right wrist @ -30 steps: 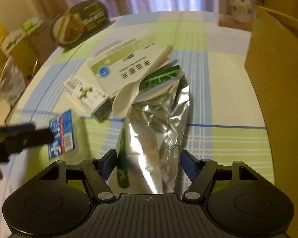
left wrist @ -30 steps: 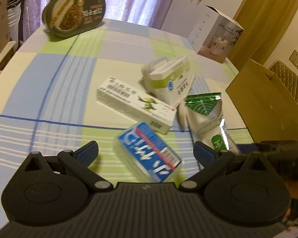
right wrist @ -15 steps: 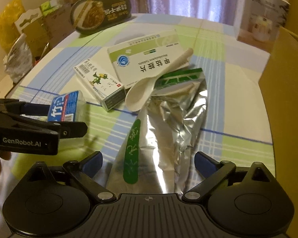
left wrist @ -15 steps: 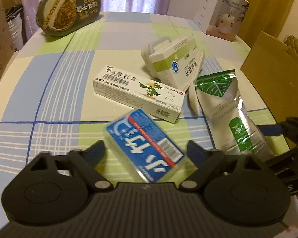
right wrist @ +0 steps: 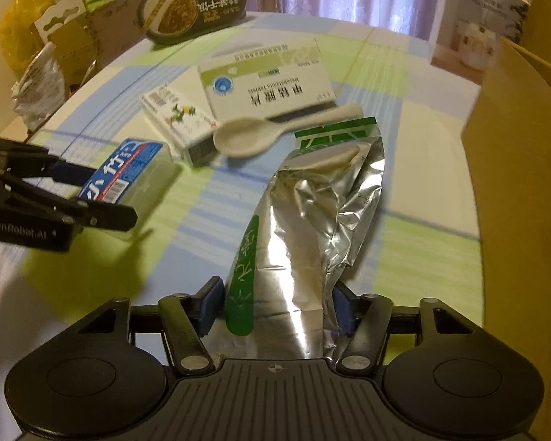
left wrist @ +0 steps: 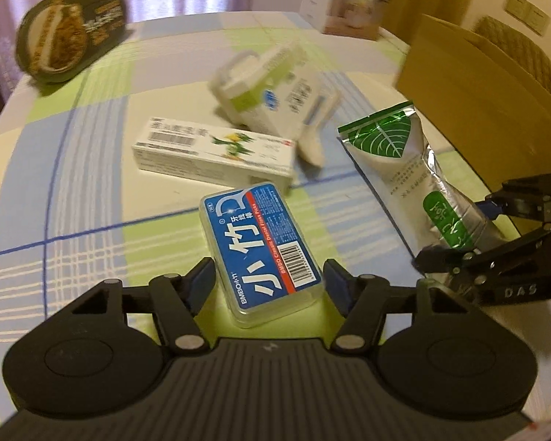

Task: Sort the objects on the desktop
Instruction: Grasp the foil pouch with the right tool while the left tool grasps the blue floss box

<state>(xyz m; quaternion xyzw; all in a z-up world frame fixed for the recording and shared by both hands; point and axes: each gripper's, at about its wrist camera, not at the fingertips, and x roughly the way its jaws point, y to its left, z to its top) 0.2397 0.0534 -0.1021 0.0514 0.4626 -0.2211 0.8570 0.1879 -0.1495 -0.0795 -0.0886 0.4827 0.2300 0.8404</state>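
Observation:
A clear floss box point(left wrist: 260, 253) with a blue label lies between the fingers of my left gripper point(left wrist: 268, 279), which is shut on its near end. From the right wrist view the same box point(right wrist: 128, 169) sits in the left gripper point(right wrist: 92, 198) just above the tablecloth. My right gripper point(right wrist: 277, 305) is shut on the bottom end of a silver foil pouch point(right wrist: 312, 213) with green print. In the left wrist view, the right gripper point(left wrist: 459, 228) holds that pouch point(left wrist: 396, 161) at the right.
A white ointment carton point(left wrist: 209, 150), a green-and-white tablet box point(left wrist: 275, 88) and a white spoon point(right wrist: 253, 136) lie mid-table. A dark noodle bowl point(left wrist: 69, 29) stands far left, a white product box point(right wrist: 485, 18) far right. An open cardboard box point(left wrist: 477, 95) stands at the right edge.
Both grippers have moved forward and narrowed. The left one has taken hold of the floss box, the right one the foil pouch's bottom end.

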